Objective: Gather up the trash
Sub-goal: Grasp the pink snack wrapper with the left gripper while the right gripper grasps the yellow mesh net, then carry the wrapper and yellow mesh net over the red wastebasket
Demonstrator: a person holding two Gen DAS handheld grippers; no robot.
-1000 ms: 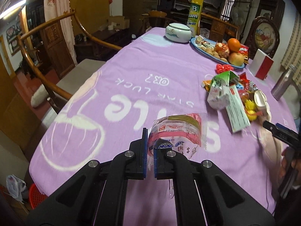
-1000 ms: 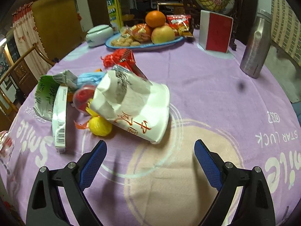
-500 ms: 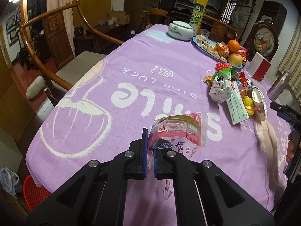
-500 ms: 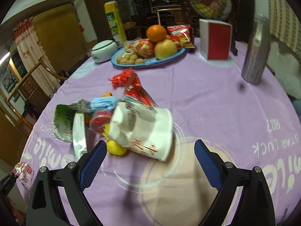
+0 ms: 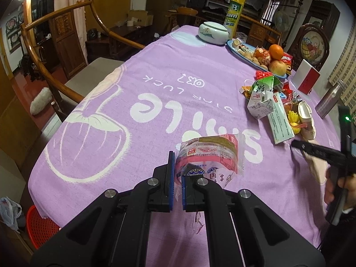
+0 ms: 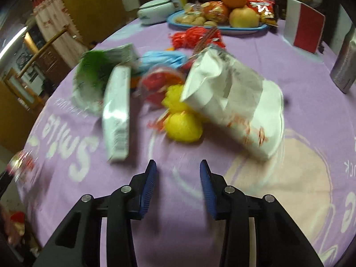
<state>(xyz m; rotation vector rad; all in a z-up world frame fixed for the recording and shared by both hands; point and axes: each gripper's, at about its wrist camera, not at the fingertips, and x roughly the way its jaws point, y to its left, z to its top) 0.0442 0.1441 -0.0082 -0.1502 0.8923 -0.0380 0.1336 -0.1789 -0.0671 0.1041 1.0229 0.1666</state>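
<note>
— While the left claw (image 5: pixel 175 184) pinches the clear snack wrapper (image 5: pixel 209 158) above the purple bench (image 5: pixel 138 71), what of the right?
— Right claw (image 6: pixel 178 187) is narrowed but apart, holding nothing, near the trash pile: crushed paper cup (image 6: pixel 233 102), flat carton (image 6: pixel 116 111), yellow ball (image 6: pixel 183 126).

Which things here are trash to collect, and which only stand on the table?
Trash:
- plastic wrapper, held in left hand-held gripper
- paper cup
- milk carton
- flat box

Not trash:
- fruit plate
- steel bottle
- white jar
</note>
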